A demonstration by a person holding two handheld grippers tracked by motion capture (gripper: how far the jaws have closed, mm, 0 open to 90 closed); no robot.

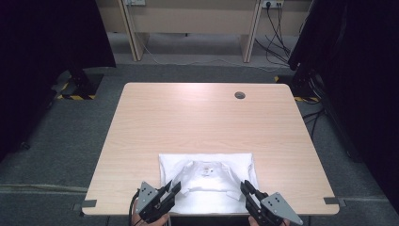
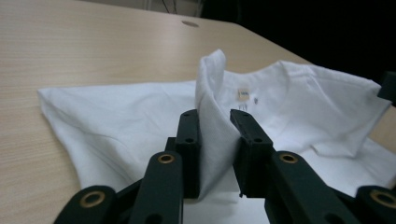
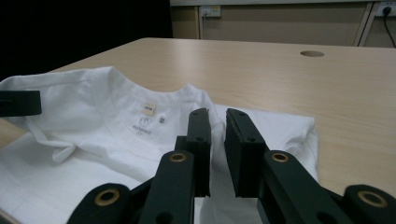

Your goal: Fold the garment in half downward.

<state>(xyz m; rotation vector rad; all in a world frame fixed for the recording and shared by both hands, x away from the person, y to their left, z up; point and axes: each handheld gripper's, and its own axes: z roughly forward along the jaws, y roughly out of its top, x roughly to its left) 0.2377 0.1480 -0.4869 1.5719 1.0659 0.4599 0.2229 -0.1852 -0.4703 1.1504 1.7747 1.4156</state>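
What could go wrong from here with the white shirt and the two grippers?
The left gripper has a shirt fold standing loosely between its jaws, so the fold may slip out. The right gripper has little cloth between its narrow jaws and may lose it. The shirt lies at the table's near edge and could slide off.

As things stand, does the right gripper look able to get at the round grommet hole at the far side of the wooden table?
Probably yes. The right gripper sits at the near edge with a fold of the white t-shirt between its jaws, and bare light wooden table lies between it and the round grommet hole. It would have to let go first.
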